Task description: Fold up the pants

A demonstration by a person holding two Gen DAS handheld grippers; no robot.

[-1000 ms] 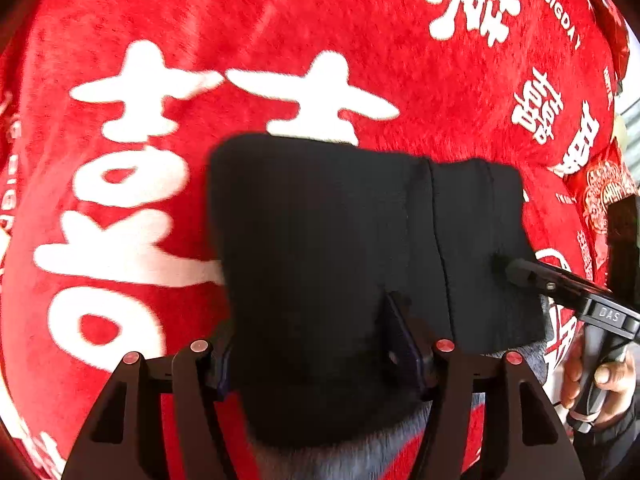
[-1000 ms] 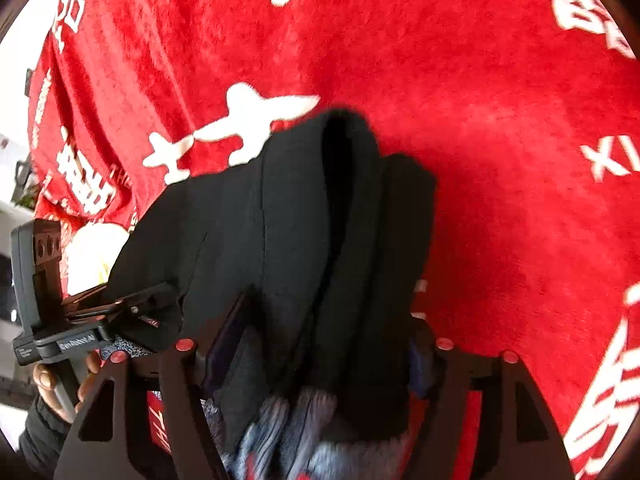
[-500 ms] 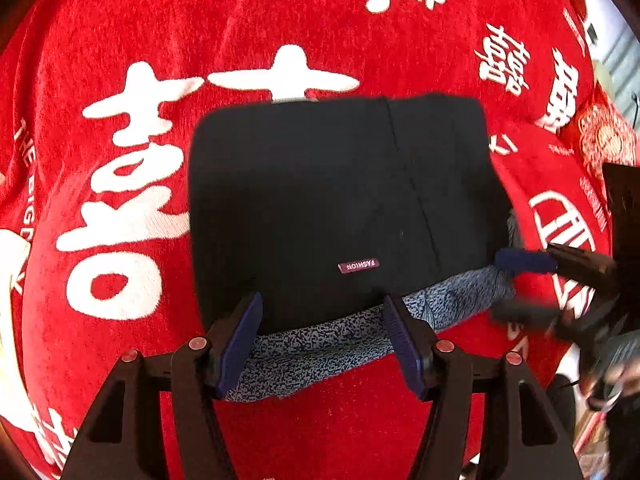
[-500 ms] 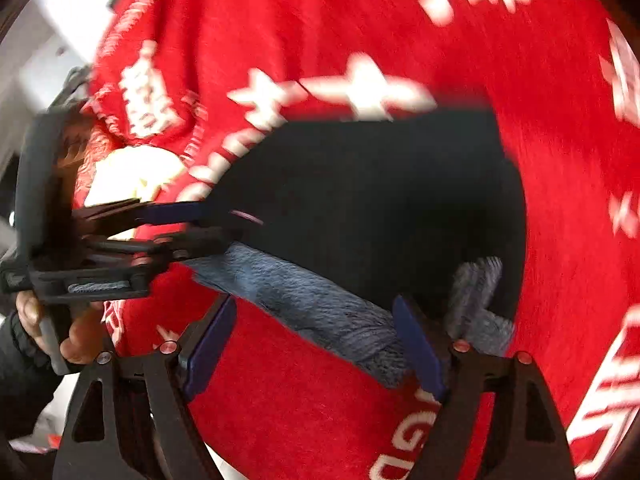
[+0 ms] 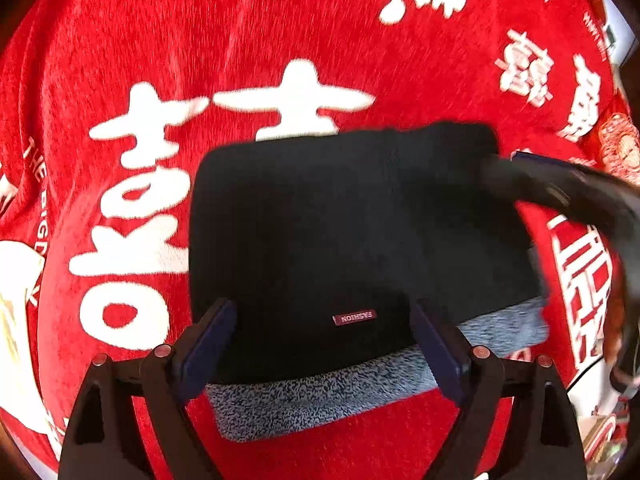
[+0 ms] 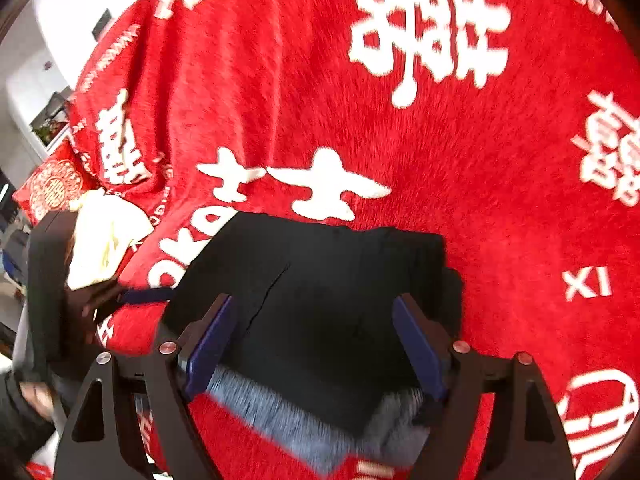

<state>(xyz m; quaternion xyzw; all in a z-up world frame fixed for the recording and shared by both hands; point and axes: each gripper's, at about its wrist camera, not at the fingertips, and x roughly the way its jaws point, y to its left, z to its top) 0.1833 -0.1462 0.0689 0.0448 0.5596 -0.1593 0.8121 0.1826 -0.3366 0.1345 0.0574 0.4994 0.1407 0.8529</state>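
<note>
The black pants (image 5: 340,232) lie folded into a squarish bundle on the red blanket (image 5: 200,40). Their grey fleece lining (image 5: 320,400) shows along the near edge, and a small maroon label (image 5: 354,318) faces up. My left gripper (image 5: 324,344) is open, its blue pads on either side of the bundle's near edge, holding nothing. My right gripper (image 6: 316,344) is open over the same bundle (image 6: 320,300) from the other side. It shows blurred at the right of the left wrist view (image 5: 560,196).
The red blanket (image 6: 480,160) with large white characters covers the whole surface. A cream cloth (image 6: 104,240) lies at the blanket's left edge in the right wrist view. Room clutter shows beyond the blanket's far left edge.
Both grippers let go of the pants and opened. The bundle now lies flat on the blanket. Both grippers have drawn back, and the right one is moving.
</note>
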